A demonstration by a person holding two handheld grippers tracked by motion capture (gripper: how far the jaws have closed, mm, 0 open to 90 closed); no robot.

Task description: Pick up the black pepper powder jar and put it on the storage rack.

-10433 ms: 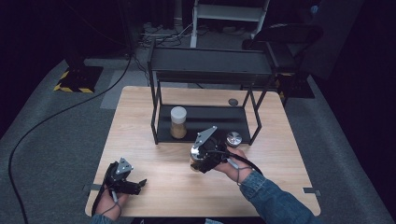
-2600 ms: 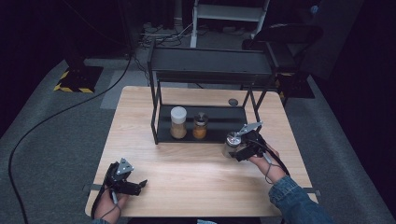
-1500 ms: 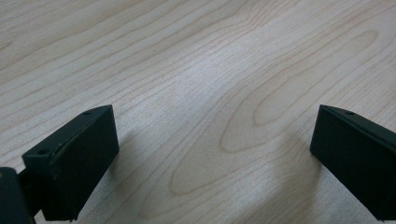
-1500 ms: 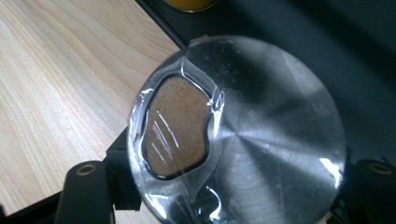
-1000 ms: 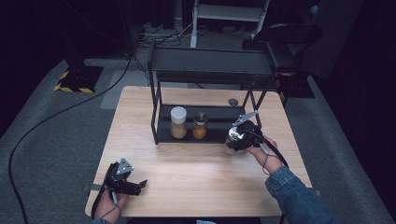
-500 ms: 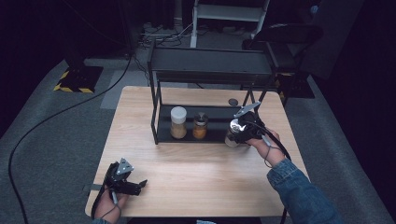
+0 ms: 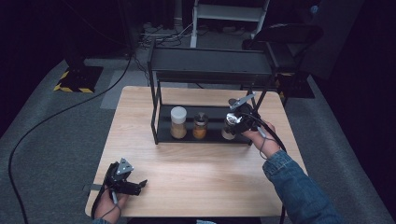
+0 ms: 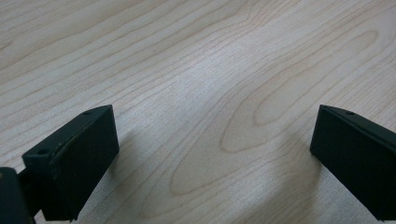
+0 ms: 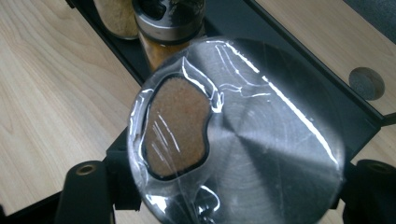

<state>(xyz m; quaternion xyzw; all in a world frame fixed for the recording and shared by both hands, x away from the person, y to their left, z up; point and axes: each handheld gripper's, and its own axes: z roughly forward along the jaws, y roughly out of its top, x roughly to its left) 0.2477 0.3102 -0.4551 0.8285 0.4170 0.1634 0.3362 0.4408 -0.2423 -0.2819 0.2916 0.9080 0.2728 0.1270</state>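
Two grippers are on show. By the table's [image 7: 187, 158] near left corner, the left gripper [image 7: 138, 185] rests with its jaws wide apart and nothing between them. At the right end of the rack's [image 7: 210, 135] bottom shelf, the right gripper [image 7: 232, 125] squeezes a shiny-lidded spice jar [image 9: 238, 135].

Pale matt wood-grain table [image 7: 196, 182], matt black metal rack [image 7: 210, 65] on the table, glossy brushed-metal jar lid [image 9: 261, 140], matt black gripper jaws, blue denim sleeve [image 7: 299, 186]
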